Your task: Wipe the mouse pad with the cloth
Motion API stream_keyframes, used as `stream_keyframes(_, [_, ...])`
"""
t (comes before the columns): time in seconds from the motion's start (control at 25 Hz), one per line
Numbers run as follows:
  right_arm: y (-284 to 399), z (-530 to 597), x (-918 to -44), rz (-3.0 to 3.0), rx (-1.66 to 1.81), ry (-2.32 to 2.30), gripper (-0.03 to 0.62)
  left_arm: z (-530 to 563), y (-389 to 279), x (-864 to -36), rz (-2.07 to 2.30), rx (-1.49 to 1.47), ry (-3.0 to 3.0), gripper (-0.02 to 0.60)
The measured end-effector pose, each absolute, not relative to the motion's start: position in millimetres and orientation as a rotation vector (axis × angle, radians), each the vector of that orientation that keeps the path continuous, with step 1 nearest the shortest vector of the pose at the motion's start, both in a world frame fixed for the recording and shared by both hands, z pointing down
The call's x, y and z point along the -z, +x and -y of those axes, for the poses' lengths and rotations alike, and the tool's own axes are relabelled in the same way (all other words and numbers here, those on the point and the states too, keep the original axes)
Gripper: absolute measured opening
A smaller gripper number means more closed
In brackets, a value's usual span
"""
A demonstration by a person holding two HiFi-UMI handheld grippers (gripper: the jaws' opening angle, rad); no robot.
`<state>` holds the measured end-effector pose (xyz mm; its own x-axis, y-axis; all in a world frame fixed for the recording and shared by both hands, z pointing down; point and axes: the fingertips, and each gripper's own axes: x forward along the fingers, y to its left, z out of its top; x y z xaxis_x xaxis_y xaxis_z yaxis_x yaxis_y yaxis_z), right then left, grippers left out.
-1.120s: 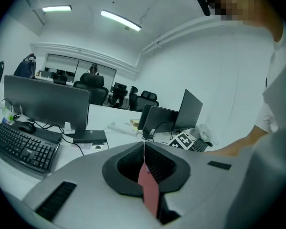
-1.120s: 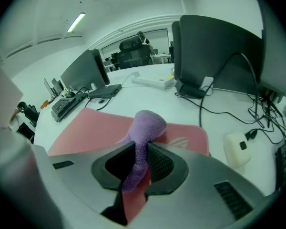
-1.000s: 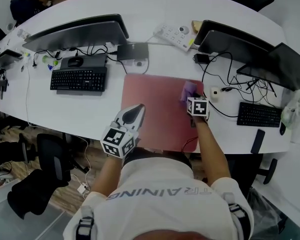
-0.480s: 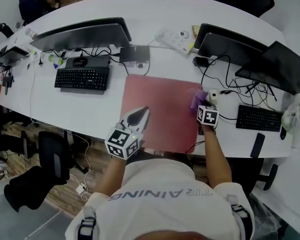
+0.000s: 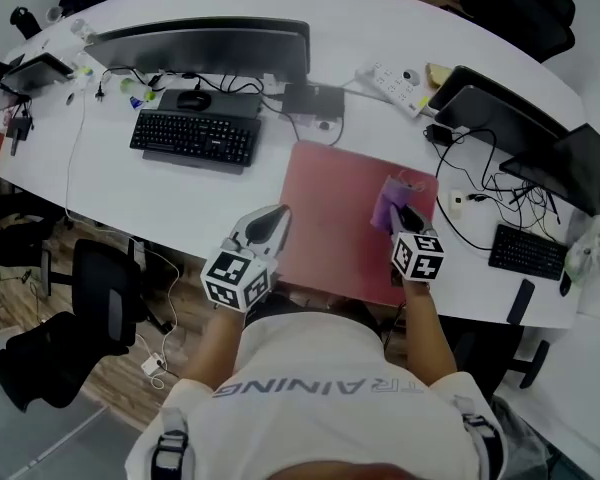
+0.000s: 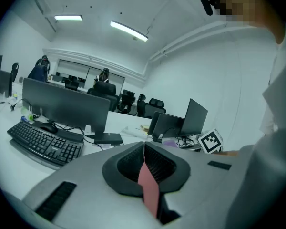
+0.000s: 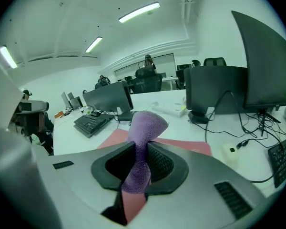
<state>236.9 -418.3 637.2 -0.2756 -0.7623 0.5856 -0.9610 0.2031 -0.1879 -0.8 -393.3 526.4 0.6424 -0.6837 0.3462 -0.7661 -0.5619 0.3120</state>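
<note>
So the right gripper [image 7: 140, 146] has its two fingers pinched tight on the purple cloth [image 7: 144, 128]. The bit of cloth down inside the grip is swallowed by the black ribbed pads [image 7: 161, 163], so only the lump poking out past the fingertips shows. From the head view it's hard to say whether that lump actually presses on the mouse pad [image 5: 330, 203] or just sits over it. Either way it's over the pad's right side, close to the right edge.

The left gripper [image 6: 144, 145] is closed with nothing in it, fingertips meeting in a thin line at the pad's left edge. Only a red sliver of pad peeks through the gap behind them. The pad's near edge is partly covered by both grippers and the person's forearms, and the person's white shirt [image 5: 330, 398] cuts off the table [image 5: 180, 208] edge below.

Room-wise, everything left of the right fingers is bare pad. Just off to their right there's a small white adapter [image 7: 231, 150] and a tangle of black cables [image 5: 495, 193], so that side is tight. Beyond the pad's far edge sits a small black box [image 5: 315, 98], and the black keyboard [image 5: 195, 138] is well apart to the left.

The cloth looks fuzzy, terry-like, bunched into a rounded knob. The pad is flat, matte, dull red and rectangular. The table is smooth white with a curved rim
</note>
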Motion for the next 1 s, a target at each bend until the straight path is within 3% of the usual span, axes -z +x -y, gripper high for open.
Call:
stream_keyframes(0.32, [59, 418, -652, 2.244, -0.800, 1.333, 0.089, 390, -101, -536, 1.176, -0.262, 2.393, 0.032])
stream_keyframes(0.52, [-17, 412, -685, 2.215, -0.833, 1.189, 0.089, 385, -154, -545, 1.207, -0.260, 2.361, 0.032])
stream_keyframes(0.72, [-51, 419, -719, 2.150, -0.834, 1.134, 0.089, 383, -182, -553, 1.217, -0.277, 2.342, 0.032])
stream_keyframes(1.0, [-36, 412, -758, 2.038, -0.864, 1.124, 0.089, 380, -163, -539, 1.196, -0.278, 2.374, 0.032])
